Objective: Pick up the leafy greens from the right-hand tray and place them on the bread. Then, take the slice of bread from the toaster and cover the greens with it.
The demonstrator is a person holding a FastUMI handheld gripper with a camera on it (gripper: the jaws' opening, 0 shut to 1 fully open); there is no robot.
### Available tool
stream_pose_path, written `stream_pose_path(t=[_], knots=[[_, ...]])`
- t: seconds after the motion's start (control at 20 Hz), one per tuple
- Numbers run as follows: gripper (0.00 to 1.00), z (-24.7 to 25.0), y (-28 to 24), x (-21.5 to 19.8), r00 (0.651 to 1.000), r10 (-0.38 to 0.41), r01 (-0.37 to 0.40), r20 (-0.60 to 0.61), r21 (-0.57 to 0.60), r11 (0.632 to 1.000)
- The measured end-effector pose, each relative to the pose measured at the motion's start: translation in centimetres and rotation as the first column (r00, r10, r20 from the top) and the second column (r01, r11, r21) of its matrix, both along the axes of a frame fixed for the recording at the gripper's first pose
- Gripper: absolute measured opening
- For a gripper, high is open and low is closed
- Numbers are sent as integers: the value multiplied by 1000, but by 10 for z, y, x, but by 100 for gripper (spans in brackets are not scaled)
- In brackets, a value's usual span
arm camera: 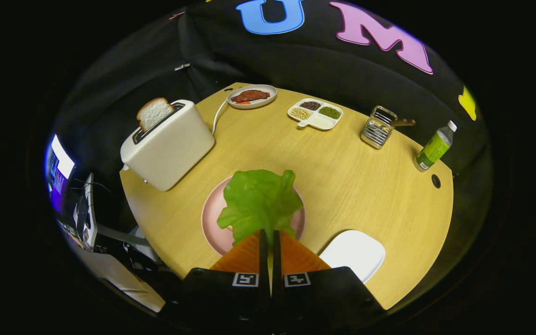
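My gripper (270, 235) is shut on the stem end of the leafy greens (258, 202), a flat green lettuce leaf that spreads out ahead of the fingers. The leaf hangs over a pink plate (212, 218) and hides whatever lies on it. The white tray (356, 253) to the right of the fingers holds nothing. Beyond the plate to the left stands a cream toaster (168, 146) with a slice of bread (153, 113) sticking up out of its slot.
On the round wooden table (342, 177), far side: a plate with a piece of meat (251, 97), a divided dish of beans (315, 114), a wire rack (378, 126) and a green-labelled bottle (433, 149). The toaster's cord (217, 116) runs toward the meat plate. Screens (61, 170) stand off the table's left.
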State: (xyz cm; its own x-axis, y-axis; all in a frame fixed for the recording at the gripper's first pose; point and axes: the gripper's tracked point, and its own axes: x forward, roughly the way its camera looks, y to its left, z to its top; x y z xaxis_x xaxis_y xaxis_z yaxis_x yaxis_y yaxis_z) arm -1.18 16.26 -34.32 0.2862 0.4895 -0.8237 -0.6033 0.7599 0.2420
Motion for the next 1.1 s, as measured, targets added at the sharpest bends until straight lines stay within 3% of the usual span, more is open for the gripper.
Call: stream_pose_path(t=[0.3,0.45,0.65,0.9,1.05,1.1], knots=[[8,-1,21,3,1000,27,-27,1,-13,1000],[47,-4,20,6,1000,10,-9,7,-29,1000],[51,4,18,10,999,-33,34,27,-21,999],[56,55,40,14,994,-60,53,87,74,996],[78,88,64,15,990,-60,43,131,131,990],[80,96,71,15,988,-59,39,140,145,989]])
